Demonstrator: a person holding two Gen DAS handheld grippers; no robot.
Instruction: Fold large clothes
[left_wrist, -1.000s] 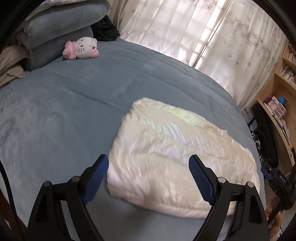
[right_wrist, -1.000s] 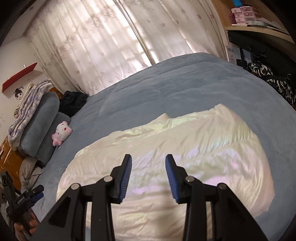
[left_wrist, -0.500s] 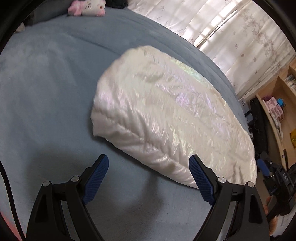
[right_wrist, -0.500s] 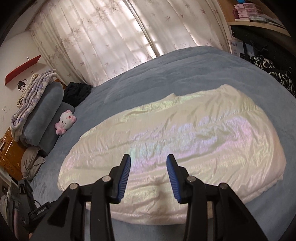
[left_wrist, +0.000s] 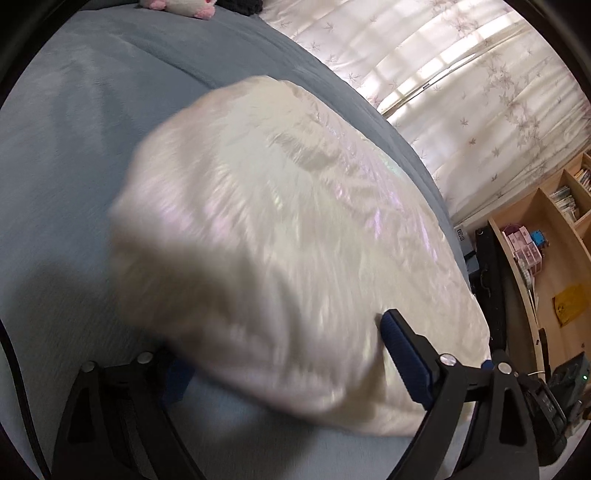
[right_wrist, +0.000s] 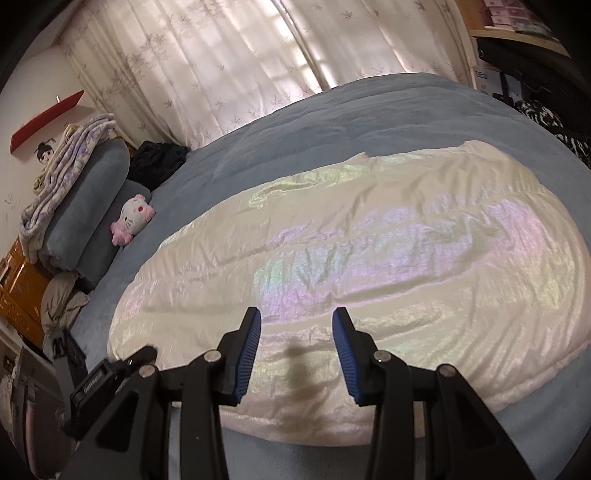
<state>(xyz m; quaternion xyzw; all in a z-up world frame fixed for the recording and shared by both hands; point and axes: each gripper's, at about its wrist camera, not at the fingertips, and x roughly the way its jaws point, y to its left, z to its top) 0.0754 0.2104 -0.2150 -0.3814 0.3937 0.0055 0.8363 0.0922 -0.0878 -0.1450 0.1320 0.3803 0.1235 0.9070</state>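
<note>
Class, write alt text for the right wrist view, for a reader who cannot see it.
A shiny white puffy garment lies folded on a blue bed, with the right gripper poised above its near edge, jaws partly open and holding nothing. A pink and white plush cat sits by grey pillows at left, with pale curtains behind.

Iridescent white jacket (right_wrist: 369, 251) on grey-blue bedspread (right_wrist: 369, 114); pink-and-white plush cat (right_wrist: 133, 218); leaf-print cream curtains (right_wrist: 240, 62)

Garment (right_wrist: 369, 251): glossy, iridescent, crinkled cloth.
Bed cover (right_wrist: 369, 122): matt, soft blue fleece.
Hand-held gripper pads (right_wrist: 251, 354): ribbed blue.
Curtain (right_wrist: 221, 55): sheer printed cloth.
</note>
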